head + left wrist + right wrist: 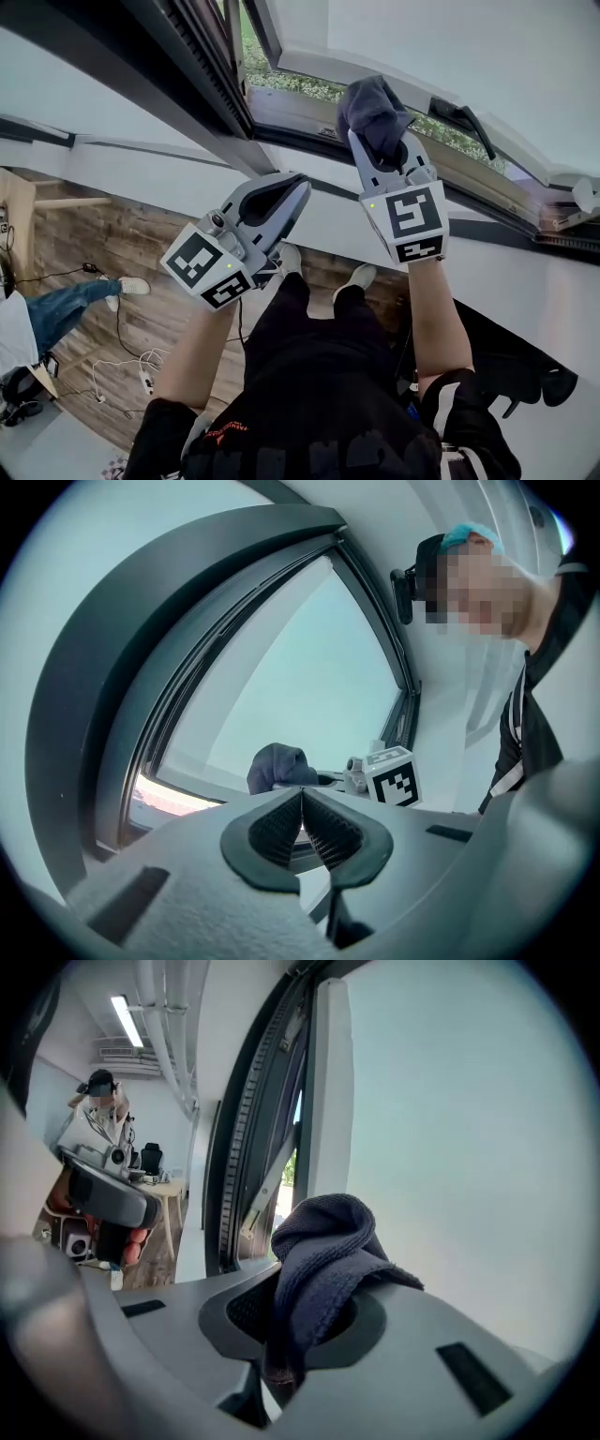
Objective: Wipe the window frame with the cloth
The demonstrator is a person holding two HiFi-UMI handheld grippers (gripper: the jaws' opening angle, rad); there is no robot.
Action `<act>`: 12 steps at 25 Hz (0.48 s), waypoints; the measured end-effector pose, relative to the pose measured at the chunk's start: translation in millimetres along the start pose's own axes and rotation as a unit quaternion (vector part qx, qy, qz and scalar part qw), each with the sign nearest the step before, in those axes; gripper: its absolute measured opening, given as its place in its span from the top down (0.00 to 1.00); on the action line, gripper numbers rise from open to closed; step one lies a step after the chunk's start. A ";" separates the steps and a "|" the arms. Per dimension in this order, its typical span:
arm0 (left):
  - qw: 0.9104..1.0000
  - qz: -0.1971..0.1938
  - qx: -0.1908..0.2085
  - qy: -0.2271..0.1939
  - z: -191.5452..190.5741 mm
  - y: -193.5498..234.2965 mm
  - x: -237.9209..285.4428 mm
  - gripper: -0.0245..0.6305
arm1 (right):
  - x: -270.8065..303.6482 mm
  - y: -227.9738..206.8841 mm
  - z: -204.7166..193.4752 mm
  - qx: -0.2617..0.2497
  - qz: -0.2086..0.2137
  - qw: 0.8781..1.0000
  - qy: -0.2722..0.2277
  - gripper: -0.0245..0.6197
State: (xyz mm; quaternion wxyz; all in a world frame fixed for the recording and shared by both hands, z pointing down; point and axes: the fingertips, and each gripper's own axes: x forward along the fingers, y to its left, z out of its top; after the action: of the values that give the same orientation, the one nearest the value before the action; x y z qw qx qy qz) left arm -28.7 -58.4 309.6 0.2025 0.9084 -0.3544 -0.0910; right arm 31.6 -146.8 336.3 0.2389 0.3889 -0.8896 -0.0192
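Note:
A dark grey cloth is bunched in my right gripper, which is shut on it and held up against the lower rail of the open window sash. From the right gripper view the cloth bulges out between the jaws in front of the white sash edge and the dark window frame. Lower and to the left, my left gripper is shut with nothing in it, apart from the frame. The left gripper view shows its pads pressed together, the cloth beyond them.
The tilted window pane fills the upper right, with a black handle on the sash. Greenery shows through the gap. Wooden floor with cables lies below; another person's legs stand at the left.

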 end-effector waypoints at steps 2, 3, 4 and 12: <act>1.000 0.002 0.009 -0.008 10.0 -0.6 -4.9 0.93 | -3.1 5.0 25.6 -0.013 0.003 0.999 -0.029 0.88; 1.000 0.004 0.013 -0.012 14.8 -0.4 -8.3 0.93 | -4.6 8.2 38.3 -0.018 0.004 0.999 -0.043 0.88; 1.000 0.006 0.017 -0.015 19.5 0.1 -11.8 0.93 | -6.2 11.4 50.7 -0.022 0.005 0.998 -0.057 0.88; 0.998 0.027 0.037 -0.046 57.5 17.1 -49.7 0.93 | -6.2 49.3 132.3 -0.069 0.028 0.990 -0.122 0.88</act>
State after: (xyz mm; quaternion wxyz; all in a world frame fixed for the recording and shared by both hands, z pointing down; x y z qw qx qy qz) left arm -93.3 -53.4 266.2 0.1545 0.9001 -0.3909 -0.1144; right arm -56.6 -128.2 227.5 0.1557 0.3406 -0.9193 -0.1213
